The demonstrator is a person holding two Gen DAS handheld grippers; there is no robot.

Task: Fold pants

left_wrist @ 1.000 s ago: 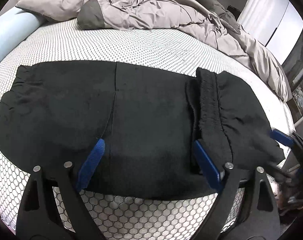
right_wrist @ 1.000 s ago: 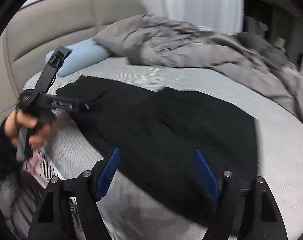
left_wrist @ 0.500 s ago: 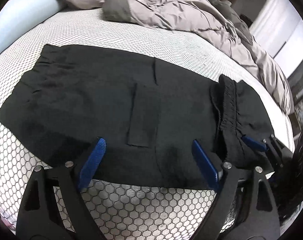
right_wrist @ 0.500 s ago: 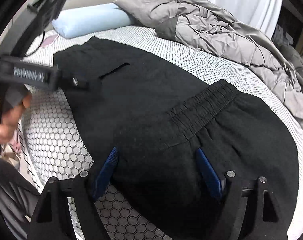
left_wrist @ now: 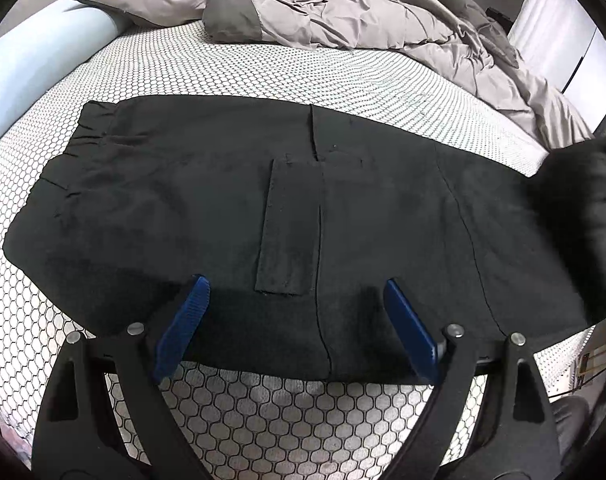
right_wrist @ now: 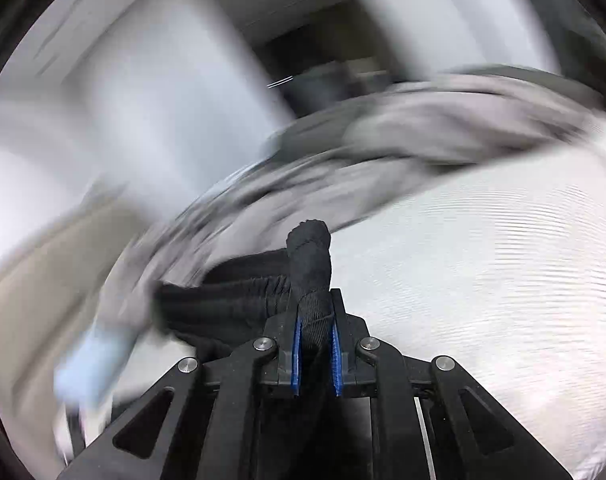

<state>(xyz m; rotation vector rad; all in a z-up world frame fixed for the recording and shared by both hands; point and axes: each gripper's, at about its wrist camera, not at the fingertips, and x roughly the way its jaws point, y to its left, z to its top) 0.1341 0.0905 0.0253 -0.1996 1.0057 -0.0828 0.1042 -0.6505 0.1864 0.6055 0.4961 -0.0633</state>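
Black pants (left_wrist: 287, 208) lie flat across the bed, with a sewn patch in the middle and a gathered hem at the left. Their right end is lifted in a bunch at the right edge of the left wrist view. My left gripper (left_wrist: 295, 300) is open and empty, hovering over the near edge of the pants. My right gripper (right_wrist: 314, 320) is shut on a bunched fold of the pants (right_wrist: 309, 264), near the elastic waistband. The right wrist view is heavily blurred.
The bed has a white honeycomb-patterned sheet (left_wrist: 263, 412). A crumpled grey duvet (left_wrist: 343, 8) lies along the far side. A light blue bolster pillow (left_wrist: 35, 68) lies at the far left. Curtains and furniture stand beyond the bed at the right.
My right gripper has shut on the waistband end of the pants and is lifting it fast. The folded-over end has come up off the right side. My left gripper stays open.
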